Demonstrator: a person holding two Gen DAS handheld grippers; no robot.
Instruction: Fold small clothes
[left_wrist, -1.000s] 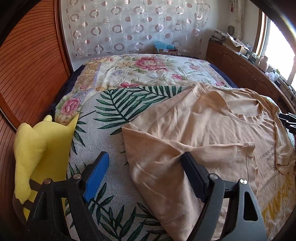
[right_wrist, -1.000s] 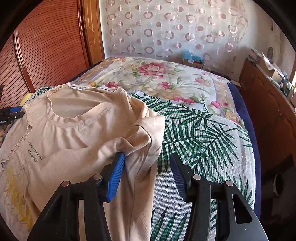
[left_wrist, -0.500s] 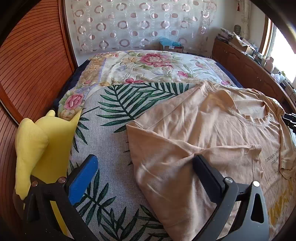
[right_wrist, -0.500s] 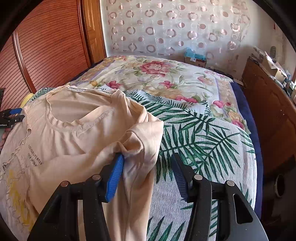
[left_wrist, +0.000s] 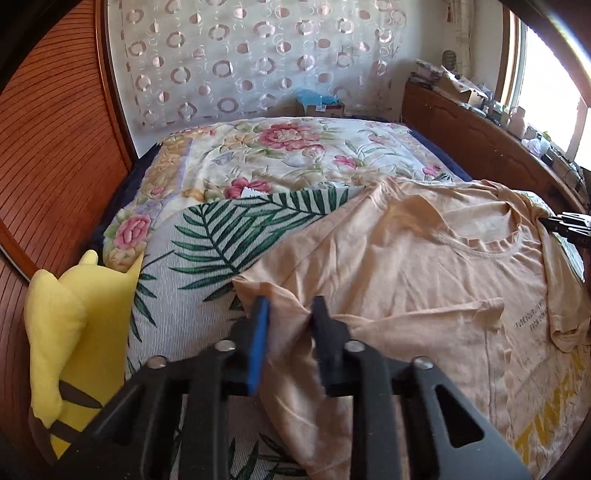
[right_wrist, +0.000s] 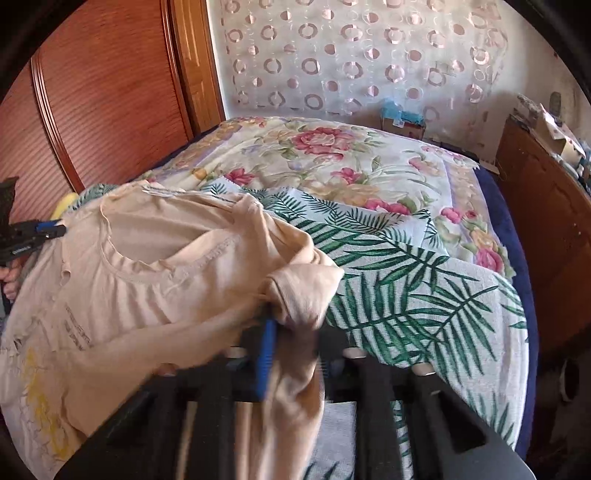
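Note:
A peach T-shirt (left_wrist: 424, 266) with dark small print and yellow lettering lies on a leaf-print blanket (left_wrist: 207, 251) on the bed. My left gripper (left_wrist: 290, 314) is shut on the shirt's left sleeve edge. In the right wrist view the same T-shirt (right_wrist: 147, 280) is bunched up, and my right gripper (right_wrist: 291, 332) is shut on its right sleeve, partly hidden by cloth. Each gripper shows at the other view's edge: the right gripper (left_wrist: 565, 227) and the left gripper (right_wrist: 33, 232).
A yellow plush toy (left_wrist: 70, 317) lies at the bed's left edge. A floral quilt (left_wrist: 280, 155) covers the far half of the bed. A wooden wardrobe (right_wrist: 103, 103) stands on the left, a cluttered wooden cabinet (left_wrist: 480, 125) on the right.
Both grippers went from open to shut on the shirt's sleeves. The cloth at each sleeve is now pinched and bunched up.

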